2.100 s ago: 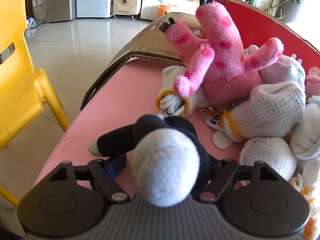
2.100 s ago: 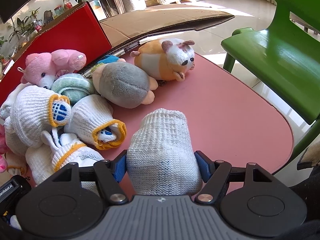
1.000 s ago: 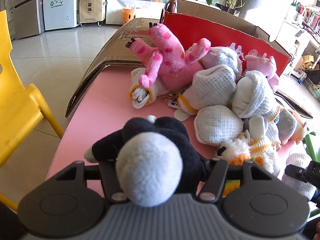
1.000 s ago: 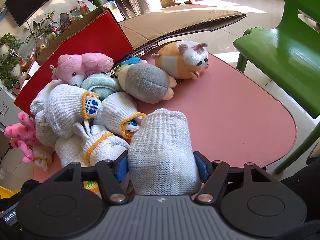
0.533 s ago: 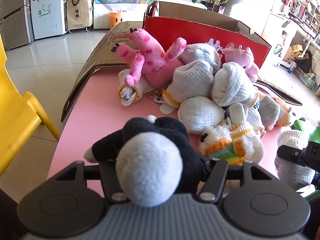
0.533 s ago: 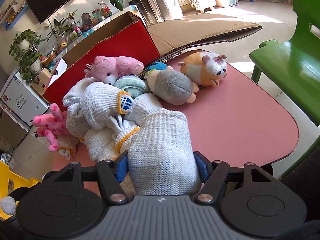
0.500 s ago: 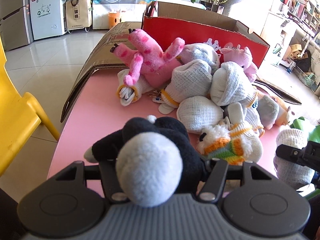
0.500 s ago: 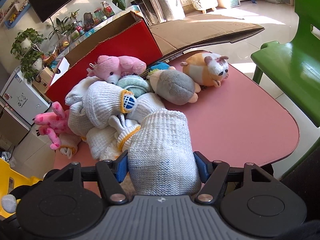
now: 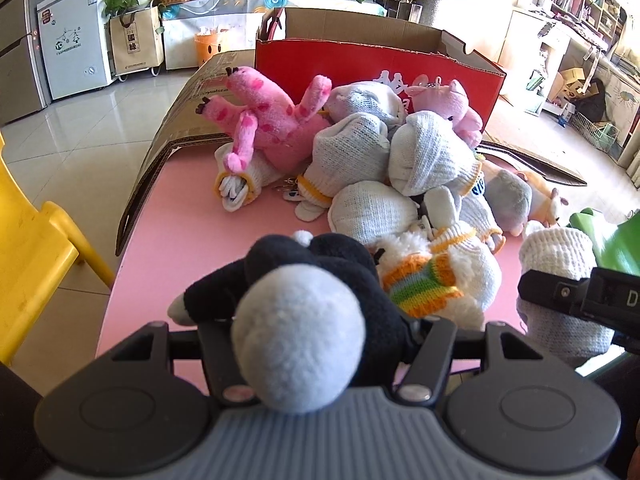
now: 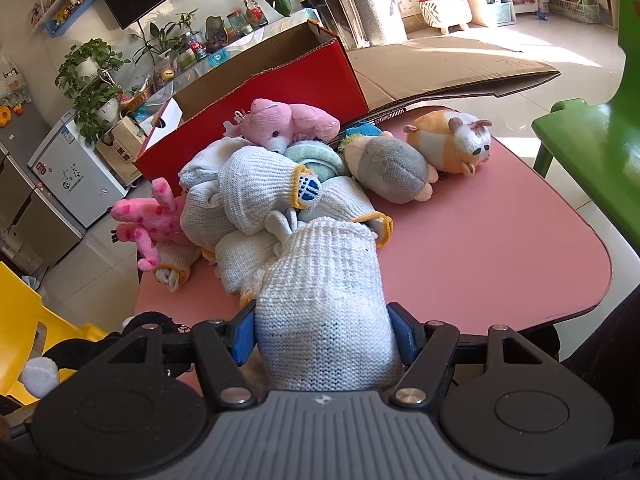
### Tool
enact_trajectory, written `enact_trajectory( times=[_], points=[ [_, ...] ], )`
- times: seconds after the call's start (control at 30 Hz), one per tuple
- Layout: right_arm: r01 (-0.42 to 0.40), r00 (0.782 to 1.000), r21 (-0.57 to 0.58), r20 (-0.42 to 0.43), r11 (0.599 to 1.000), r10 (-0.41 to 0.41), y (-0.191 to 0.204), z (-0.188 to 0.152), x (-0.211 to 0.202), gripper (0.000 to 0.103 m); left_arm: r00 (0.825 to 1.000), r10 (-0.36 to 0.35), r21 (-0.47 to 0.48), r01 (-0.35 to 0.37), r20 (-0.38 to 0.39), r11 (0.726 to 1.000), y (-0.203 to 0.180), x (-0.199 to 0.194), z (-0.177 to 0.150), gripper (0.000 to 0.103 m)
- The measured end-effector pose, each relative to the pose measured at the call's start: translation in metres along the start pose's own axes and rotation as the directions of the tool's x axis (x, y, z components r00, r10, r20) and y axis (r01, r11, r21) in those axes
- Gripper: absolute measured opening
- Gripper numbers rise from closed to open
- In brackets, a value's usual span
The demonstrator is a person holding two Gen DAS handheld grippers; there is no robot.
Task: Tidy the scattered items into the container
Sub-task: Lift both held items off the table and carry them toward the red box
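While your left gripper (image 9: 310, 322) pinches the black plush toy (image 9: 304, 276) at lower centre, your right gripper (image 10: 322, 334) clamps a white knitted glove bundle (image 10: 326, 304) between its blue pads; the red cardboard box (image 10: 256, 92) sits open at upper centre, behind the toy pile (image 10: 260, 196) on the pink table (image 10: 500, 240)

Hardly any legible text: white characters on the red box (image 9: 400, 68), partly hidden; logos on the white freezer (image 9: 74, 40), unreadable.

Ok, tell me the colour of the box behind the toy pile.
Red outside, plain brown cardboard inside box; clearest in the right wrist view.
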State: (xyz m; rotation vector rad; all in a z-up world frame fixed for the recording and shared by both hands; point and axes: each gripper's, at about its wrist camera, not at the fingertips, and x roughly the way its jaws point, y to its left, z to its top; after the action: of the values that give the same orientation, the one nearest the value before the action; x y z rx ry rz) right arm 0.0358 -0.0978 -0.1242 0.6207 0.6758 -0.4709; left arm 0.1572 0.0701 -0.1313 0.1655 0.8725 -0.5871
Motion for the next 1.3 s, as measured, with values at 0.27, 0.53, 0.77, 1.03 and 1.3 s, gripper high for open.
enact_trajectory(
  times=[0.27,0.53,0.77,1.03,1.3],
  points=[
    [-0.005,1.000,0.001,-0.005,1.000,0.005,0.000,0.000,0.001,0.067,1.000,0.002,0.016,-0.002,-0.009,1.000,-0.003,0.001,-0.001,0.059],
    [-0.007,1.000,-0.001,-0.009,1.000,0.007,0.000,-0.002,0.003,0.067,1.000,0.005,0.019,-0.005,-0.018,1.000,-0.004,0.005,-0.003,0.059],
    [-0.006,1.000,0.000,-0.010,1.000,0.006,0.001,-0.003,0.004,0.067,1.000,0.007,0.016,-0.006,-0.023,1.000,-0.003,0.008,-0.003,0.059],
    [-0.004,1.000,0.001,-0.016,1.000,0.004,0.000,-0.004,0.007,0.067,1.000,0.006,0.020,-0.005,-0.026,1.000,-0.004,0.009,-0.004,0.059],
    [-0.001,1.000,0.011,-0.016,1.000,0.001,-0.002,-0.002,0.007,0.067,1.000,0.011,0.011,-0.011,-0.025,1.000,-0.003,0.010,-0.004,0.059]
  ],
)
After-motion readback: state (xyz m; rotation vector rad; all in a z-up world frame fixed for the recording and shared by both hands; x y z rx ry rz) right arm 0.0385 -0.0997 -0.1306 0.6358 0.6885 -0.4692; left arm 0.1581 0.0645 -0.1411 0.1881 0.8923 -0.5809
